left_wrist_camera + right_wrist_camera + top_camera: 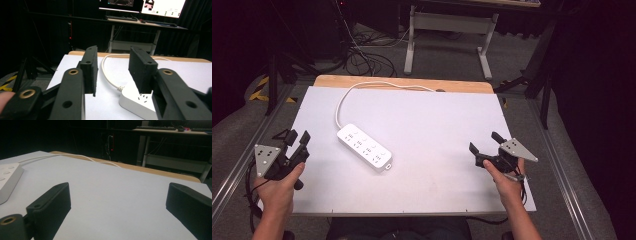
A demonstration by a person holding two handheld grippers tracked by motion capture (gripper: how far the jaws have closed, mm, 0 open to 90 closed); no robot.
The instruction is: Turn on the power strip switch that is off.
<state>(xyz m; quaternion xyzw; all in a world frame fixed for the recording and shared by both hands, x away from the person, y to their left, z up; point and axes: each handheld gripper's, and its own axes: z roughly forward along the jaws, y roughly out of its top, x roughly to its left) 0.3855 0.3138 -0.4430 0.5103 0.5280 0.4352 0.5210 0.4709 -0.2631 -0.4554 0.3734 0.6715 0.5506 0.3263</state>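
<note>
While both hands sit low at the near edge, I note the white power strip lying flat on the white table top, left of centre and closer to my left side. Its long axis runs on a diagonal in the high view: one end toward the far left, the other toward the near right. Socket face up. The white cord leaves the far-left end, curves up toward the far edge, then bends right along the wooden strip at the back of the table.

Left gripper: at the left edge of the table, jaws pointing away from me toward the far side. Jaws stand partly apart with nothing between them. In the left gripper view the gap frames the cord, and the cord end of the strip sits just behind the right-hand jaw, not touched. Left gripper holds nothing.

Right gripper: near the right edge, well apart from the strip, jaws pointing toward the far left. In the right gripper view the right gripper has its jaws spread wide over bare table top, holding nothing; a corner of the strip shows at the far left of that view.
</note>
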